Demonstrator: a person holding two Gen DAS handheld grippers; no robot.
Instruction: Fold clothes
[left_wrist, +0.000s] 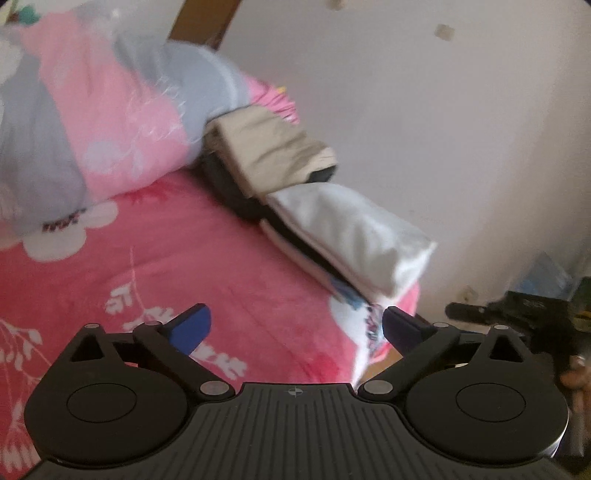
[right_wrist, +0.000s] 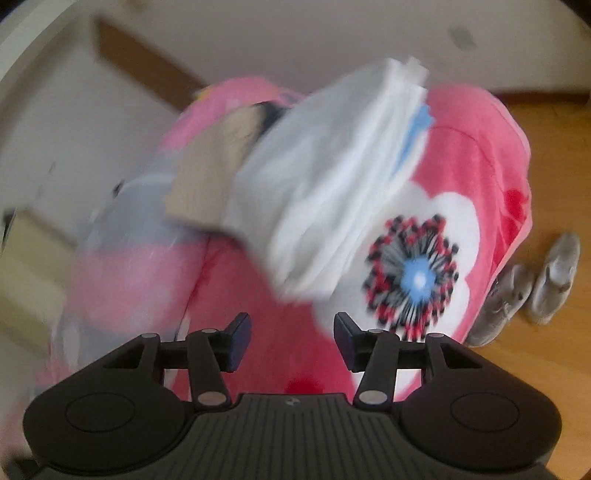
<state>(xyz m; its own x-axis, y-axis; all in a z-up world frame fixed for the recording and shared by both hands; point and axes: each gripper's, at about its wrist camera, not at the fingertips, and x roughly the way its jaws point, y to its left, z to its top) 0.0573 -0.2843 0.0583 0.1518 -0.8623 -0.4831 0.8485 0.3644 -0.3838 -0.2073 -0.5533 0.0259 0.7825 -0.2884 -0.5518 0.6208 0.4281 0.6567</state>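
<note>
Both tools stand empty: our left tool (left_wrist: 297, 326) gapes wide, our right tool (right_wrist: 291, 341) partly open. We see the folded white garment (left_wrist: 364, 236) above them, right of centre, on the pink bed (left_wrist: 229, 266).

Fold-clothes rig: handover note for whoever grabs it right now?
Left gripper: open wide, nothing between the fingers, over the pink floral blanket.
Right gripper: open, empty, over the same blanket.
Clothes: folded white garment lies near the bed's edge by the wall, on top of other folded pieces. Folded beige garment sits just behind it, on dark fabric, against the pink and grey quilt.
Done: both piles look folded and set down; neither gripper touches them.
Left: no unfolded garment is visible in either view; look around for more before continuing. The right wrist view is blurred.
</note>
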